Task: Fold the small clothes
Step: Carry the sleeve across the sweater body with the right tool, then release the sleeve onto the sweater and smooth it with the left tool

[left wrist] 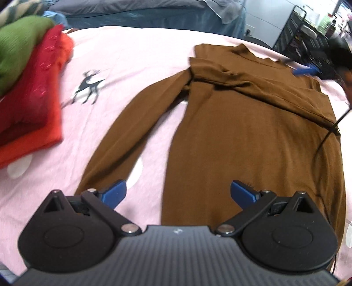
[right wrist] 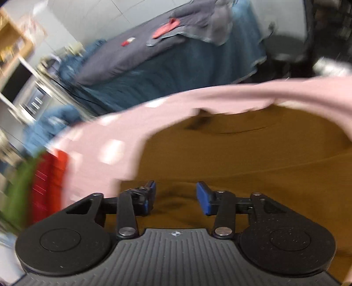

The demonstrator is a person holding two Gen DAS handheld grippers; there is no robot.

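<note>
Nearest the left wrist camera, the left gripper (left wrist: 178,193) hangs with its blue pads (left wrist: 115,193) spread wide and nothing between them, above the lower hem of the brown sweater (left wrist: 242,143). The sweater lies flat on the pink bedspread (left wrist: 136,50), collar toward the far edge, hem toward the near edge. One sleeve (left wrist: 123,132) runs straight down beside the body on the left; the other sleeve is folded across the chest, a ridge slanting from the collar area toward the sweater's right side. A thin black cable (left wrist: 327,134) trails over the sweater's right part.

In the right wrist view, which is smeared by blur, the right gripper (right wrist: 176,198) is also parted, its pads apart and gripping nothing, directly over the brown cloth (right wrist: 253,158). From the left wrist view a blue fingertip (left wrist: 305,70) shows at the sweater's far right shoulder.

Toward the left edge of the bedspread sits a pile of folded clothes (left wrist: 33,92), green on top, then dark red, then orange. A black deer print (left wrist: 88,88) marks the bedspread between that pile and the sweater. Beyond the far edge is a bed with blue bedding (left wrist: 154,15).
</note>
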